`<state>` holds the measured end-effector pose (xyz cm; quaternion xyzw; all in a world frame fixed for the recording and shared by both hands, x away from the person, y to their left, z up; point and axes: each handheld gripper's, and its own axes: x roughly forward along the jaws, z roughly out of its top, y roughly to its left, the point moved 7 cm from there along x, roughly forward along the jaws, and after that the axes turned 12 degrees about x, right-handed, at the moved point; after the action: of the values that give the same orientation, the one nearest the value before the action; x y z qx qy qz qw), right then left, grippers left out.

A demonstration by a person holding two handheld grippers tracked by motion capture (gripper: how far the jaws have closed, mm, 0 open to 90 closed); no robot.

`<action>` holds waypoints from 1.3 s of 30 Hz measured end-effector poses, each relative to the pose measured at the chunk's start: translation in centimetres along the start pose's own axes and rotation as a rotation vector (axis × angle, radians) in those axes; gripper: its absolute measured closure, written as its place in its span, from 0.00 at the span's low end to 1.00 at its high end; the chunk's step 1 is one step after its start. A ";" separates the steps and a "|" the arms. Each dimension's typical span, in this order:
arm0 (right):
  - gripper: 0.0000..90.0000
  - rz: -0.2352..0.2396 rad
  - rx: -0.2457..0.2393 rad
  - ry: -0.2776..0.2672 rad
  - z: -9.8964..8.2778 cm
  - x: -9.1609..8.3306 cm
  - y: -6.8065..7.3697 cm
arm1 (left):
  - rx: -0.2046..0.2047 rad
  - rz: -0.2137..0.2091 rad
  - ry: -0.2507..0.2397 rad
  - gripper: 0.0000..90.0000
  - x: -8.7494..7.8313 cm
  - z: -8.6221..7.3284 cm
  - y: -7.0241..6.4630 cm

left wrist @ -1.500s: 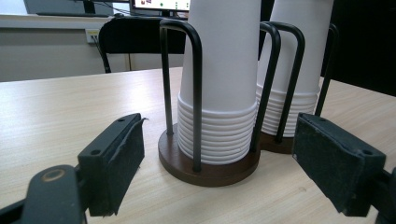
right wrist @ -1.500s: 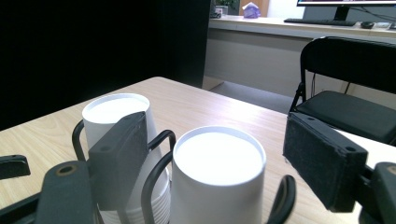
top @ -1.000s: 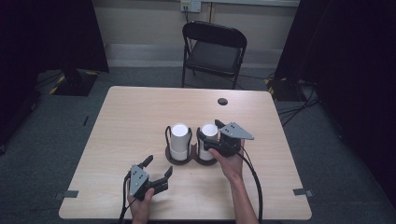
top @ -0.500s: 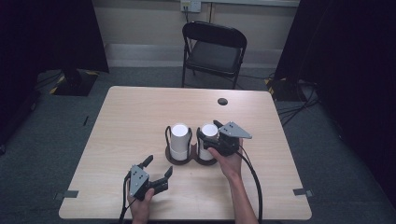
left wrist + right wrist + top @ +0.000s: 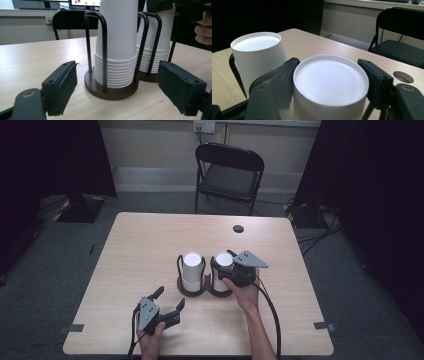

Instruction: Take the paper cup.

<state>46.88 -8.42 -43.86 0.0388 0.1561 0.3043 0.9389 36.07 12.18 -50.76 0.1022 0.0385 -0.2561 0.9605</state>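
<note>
Now the right tongs (image 5: pixel 329 82), just closing, clamp the upturned white cup stack (image 5: pixel 330 85); left tongs (image 5: pixel 125 87) gape empty.

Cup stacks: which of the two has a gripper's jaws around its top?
The right-hand stack: the right gripper clasps its top cup. The left-hand stack stands untouched.

White cups (image 5: pixel 192 265) stand in black wire holders (image 5: pixel 104 50) on dark brown bases (image 5: pixel 111 91). The table (image 5: pixel 150 245) is pale wood grain. Both grippers, left (image 5: pixel 168 301) and right (image 5: pixel 222 266), are black with grey plates. The chair (image 5: pixel 229 175) is black and the carpet (image 5: pixel 55 270) is grey.
</note>
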 end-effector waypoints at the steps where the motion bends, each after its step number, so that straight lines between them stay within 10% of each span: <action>1: 0.38 0.000 0.000 0.000 0.0 0.0 0.0 | -0.001 -0.002 0.000 0.19 0.0 0.0 0.0; 22: 0.39 -0.006 0.033 -0.024 0.5 -0.1 -0.2 | -0.018 -0.021 0.008 0.20 0.1 -0.1 0.2; 28: 0.39 -0.009 0.029 -0.023 0.6 -0.2 -0.1 | -0.013 -0.102 0.035 0.23 0.5 -0.1 -0.2; 39: 0.39 -0.009 0.043 -0.039 1.5 -0.5 -0.1 | -0.029 -0.049 0.018 0.22 0.4 -0.1 0.2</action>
<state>47.08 -8.77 -42.36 0.0641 0.1446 0.2957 0.9421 36.53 12.20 -50.87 0.0895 0.0534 -0.2782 0.9549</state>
